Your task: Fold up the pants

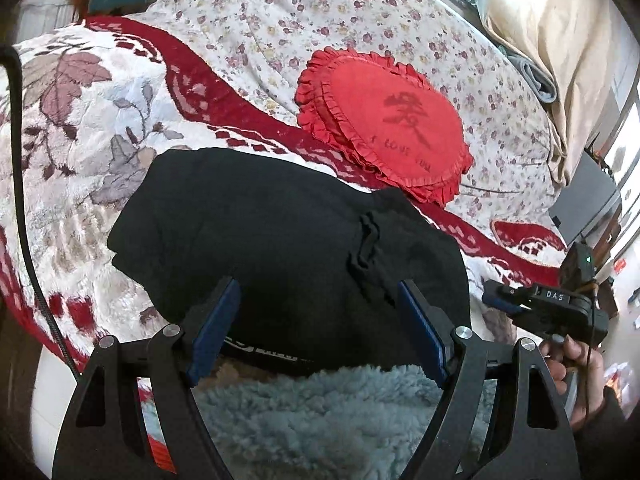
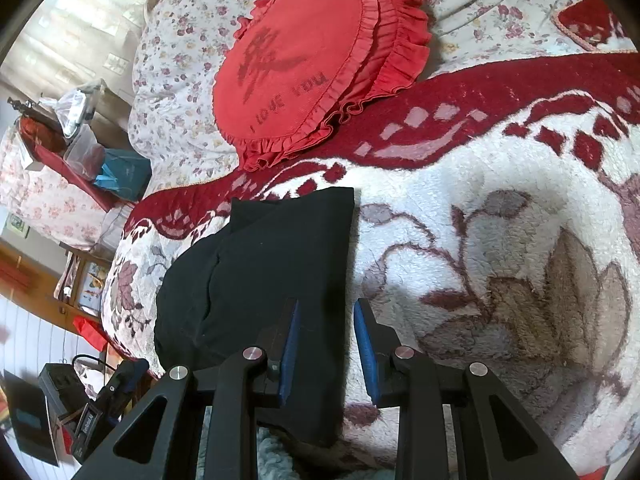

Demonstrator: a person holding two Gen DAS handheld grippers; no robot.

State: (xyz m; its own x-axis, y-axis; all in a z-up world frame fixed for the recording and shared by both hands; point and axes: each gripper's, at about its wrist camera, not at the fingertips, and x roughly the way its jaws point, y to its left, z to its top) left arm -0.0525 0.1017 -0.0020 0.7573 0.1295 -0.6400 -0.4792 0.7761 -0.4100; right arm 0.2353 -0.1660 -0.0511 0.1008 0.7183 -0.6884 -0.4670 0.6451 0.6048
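The black pants (image 1: 256, 248) lie folded into a thick bundle on the bed, on a plush white blanket (image 1: 80, 128) with red borders and leaf patterns. In the left wrist view the bundle fills the centre, with a bunched drawstring or waistband ruffle at about 3 o'clock of its middle and a strip of white lettering at its near edge, at 6 o'clock.

The left claw (image 1: 320, 320) hangs just over the near edge of the pants, its jaws spread wide and its blue pads (image 1: 216, 320) clear of the cloth, so it is released and grasps nothing. Below it, at 6 o'clock, lies a fluffy pale blue-grey fabric (image 1: 320, 420).

The right claw (image 2: 326, 344) sits over the straight right-hand edge of the folded pants (image 2: 280, 272), jaws partly apart. One pad lies over the black cloth and the other over the white blanket, with the edge between them. I cannot tell whether the pads pinch it.

A red heart-shaped ruffled cushion (image 1: 384, 124) rests beyond the pants at about 1 o'clock, on a floral quilt (image 1: 280, 12). At 4 o'clock in the left view, a person's hand (image 1: 568, 364) holds the right claw's handle.
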